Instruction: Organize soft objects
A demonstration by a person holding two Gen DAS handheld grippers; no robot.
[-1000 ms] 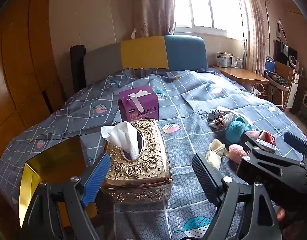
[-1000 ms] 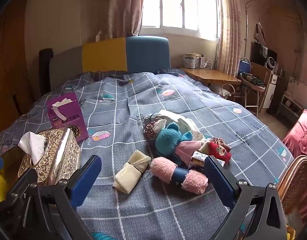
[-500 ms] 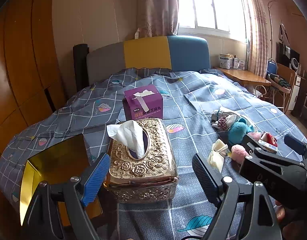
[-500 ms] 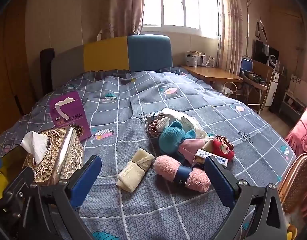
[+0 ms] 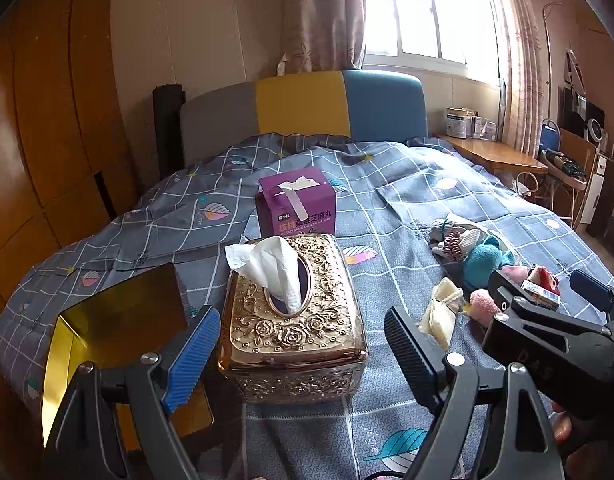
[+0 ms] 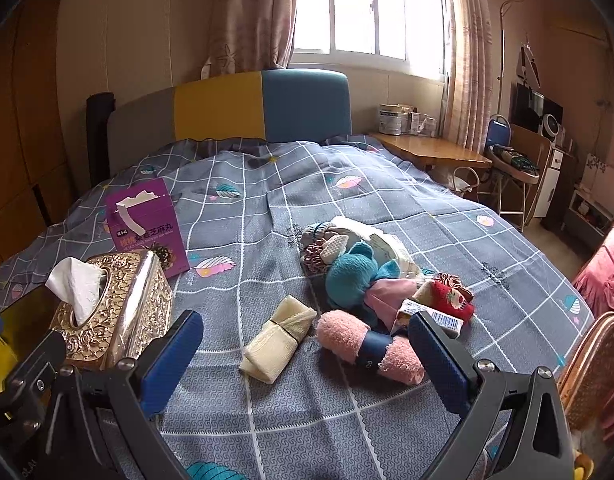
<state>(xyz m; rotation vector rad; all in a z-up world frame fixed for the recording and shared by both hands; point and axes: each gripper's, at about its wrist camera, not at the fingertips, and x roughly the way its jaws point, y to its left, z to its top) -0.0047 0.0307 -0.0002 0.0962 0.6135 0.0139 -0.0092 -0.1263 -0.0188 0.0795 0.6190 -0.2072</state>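
A pile of soft things lies on the bed: a pink rolled towel with a dark band (image 6: 371, 346), a cream folded cloth (image 6: 277, 338), a teal plush piece (image 6: 349, 276), a red sock (image 6: 453, 300) and several other small fabrics. My right gripper (image 6: 303, 364) is open and empty, just short of the cream cloth and pink towel. My left gripper (image 5: 303, 350) is open and empty, its jaws on either side of the near end of a gold tissue box (image 5: 293, 312). The cream cloth (image 5: 441, 314) and pink towel (image 5: 483, 306) also show in the left wrist view, with the right gripper's body (image 5: 547, 340) over them.
A purple carton (image 5: 297, 208) stands behind the tissue box. An open gold box (image 5: 107, 328) sits at the bed's left edge. A grey checked bedspread (image 6: 347, 200) covers the bed. A wooden desk (image 6: 431, 148) and chair (image 6: 507, 160) stand right. A wicker rim (image 6: 595, 368) shows at the lower right.
Both grippers have drawn back and risen slightly, so the tissue box and the pile sit a little farther up in view. Both stay open and empty.
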